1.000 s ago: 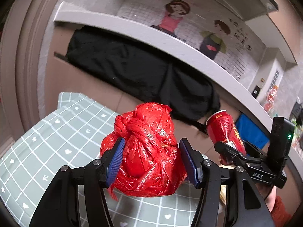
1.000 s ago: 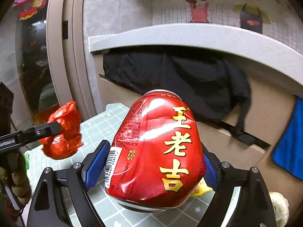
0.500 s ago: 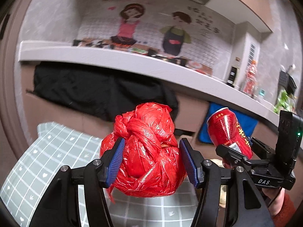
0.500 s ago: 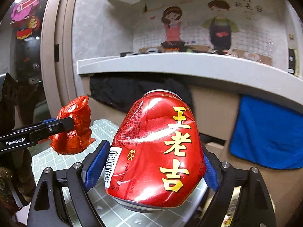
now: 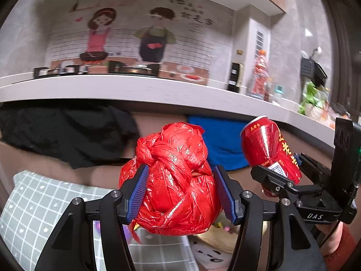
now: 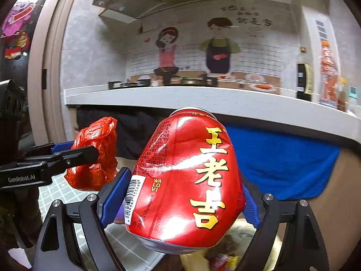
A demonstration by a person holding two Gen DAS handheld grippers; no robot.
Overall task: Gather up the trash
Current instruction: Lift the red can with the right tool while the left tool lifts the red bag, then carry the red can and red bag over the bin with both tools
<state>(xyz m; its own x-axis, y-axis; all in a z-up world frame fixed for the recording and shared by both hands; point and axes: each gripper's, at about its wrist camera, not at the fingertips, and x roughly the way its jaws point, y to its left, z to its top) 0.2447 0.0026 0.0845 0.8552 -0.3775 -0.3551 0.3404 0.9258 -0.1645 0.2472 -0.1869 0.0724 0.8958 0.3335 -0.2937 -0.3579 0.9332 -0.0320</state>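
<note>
Jaws of left gripper tight on knotted red bag, right gripper on dented, apparently empty red can.

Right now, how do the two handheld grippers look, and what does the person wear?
Both the left gripper and right gripper are black, with ribbed blue pads on the jaws. The left reads "GenRobot.AI", the right "DAS". A reddish knit sleeve shows behind the right one.

The red can hides the right gripper's far pad. Counter items are blurred. The frame's lower edge crops the yellowish clutter.
</note>
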